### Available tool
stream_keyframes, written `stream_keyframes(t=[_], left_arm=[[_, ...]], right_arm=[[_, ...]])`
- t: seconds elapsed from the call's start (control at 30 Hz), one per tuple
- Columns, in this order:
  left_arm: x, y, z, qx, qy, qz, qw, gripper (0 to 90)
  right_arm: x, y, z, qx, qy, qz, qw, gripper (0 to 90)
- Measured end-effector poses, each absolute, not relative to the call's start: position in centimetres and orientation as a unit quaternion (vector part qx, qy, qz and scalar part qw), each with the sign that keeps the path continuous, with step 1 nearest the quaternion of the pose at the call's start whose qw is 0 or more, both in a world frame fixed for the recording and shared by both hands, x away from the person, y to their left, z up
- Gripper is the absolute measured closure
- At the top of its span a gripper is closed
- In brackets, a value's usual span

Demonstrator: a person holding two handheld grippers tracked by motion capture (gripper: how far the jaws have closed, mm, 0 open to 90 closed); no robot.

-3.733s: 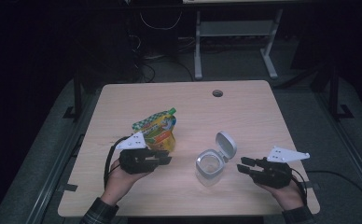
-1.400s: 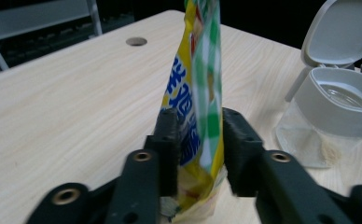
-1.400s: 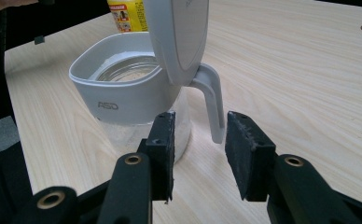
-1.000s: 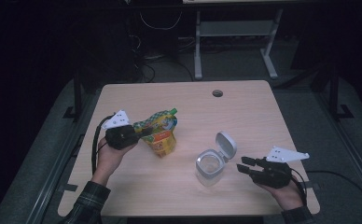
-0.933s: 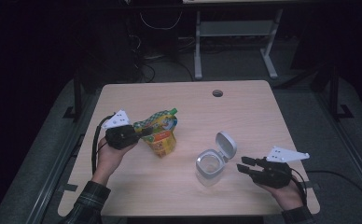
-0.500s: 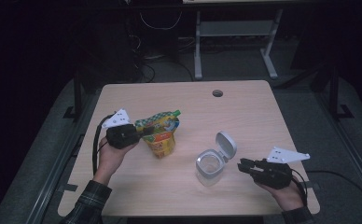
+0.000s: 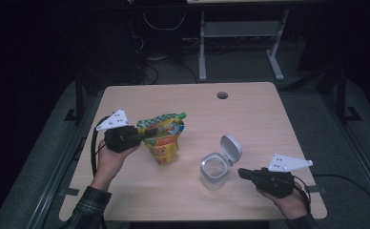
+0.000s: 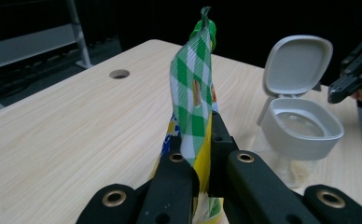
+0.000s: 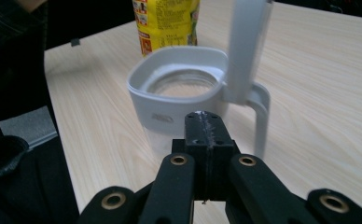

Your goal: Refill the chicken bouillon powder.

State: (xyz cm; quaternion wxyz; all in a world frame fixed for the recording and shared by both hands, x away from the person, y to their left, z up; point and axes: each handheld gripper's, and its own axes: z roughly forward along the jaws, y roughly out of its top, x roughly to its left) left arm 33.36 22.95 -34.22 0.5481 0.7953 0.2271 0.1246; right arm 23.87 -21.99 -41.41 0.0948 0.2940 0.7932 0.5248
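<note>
pinching the green-checked top edge of the yellow and green plastic spouted pouch [image 7: 164, 137] with the left gripper [image 7: 144, 135], keeping it upright on the pale wooden table [image 7: 250, 114], left of centre. having just been closing, meeting jaw to jaw on nothing at the right gripper [image 7: 242, 173], just beside the clear plastic jar [image 7: 215, 170] with its grey hinged lid [image 7: 231, 148] standing up.
</note>
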Motion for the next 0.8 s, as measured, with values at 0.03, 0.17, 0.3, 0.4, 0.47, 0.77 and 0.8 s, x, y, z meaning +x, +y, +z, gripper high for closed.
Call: stream_keyframes(t=[0.03,0.17,0.3,0.4,0.47,0.77,0.8], left_arm=[[33.4,22.9,-34.2,0.795,0.227,0.125,0.548,90.0],[33.1,22.8,-33.8,0.793,0.220,0.123,0.555,90.0],[33.1,22.7,-33.4,0.791,0.213,0.115,0.563,90.0],[33.0,22.5,-32.9,0.792,0.204,0.106,0.566,90.0],[33.0,22.4,-32.8,0.792,0.203,0.105,0.566,90.0],[32.5,21.4,-31.7,0.789,0.179,0.095,0.580,90.0],[32.5,21.4,-31.7,0.789,0.179,0.095,0.580,90.0]], right_arm=[[23.9,-22.0,-41.4,0.294,0.793,0.525,0.095,89.9],[23.8,-21.1,-41.2,0.288,0.793,0.528,0.094,89.9],[23.7,-20.4,-40.9,0.287,0.787,0.538,0.094,90.0],[23.7,-19.9,-40.5,0.284,0.786,0.540,0.097,89.9],[23.8,-19.4,-40.3,0.279,0.786,0.543,0.100,89.9],[24.2,-16.7,-39.4,0.261,0.791,0.541,0.114,89.9],[24.2,-16.7,-39.4,0.261,0.791,0.541,0.114,89.9]])
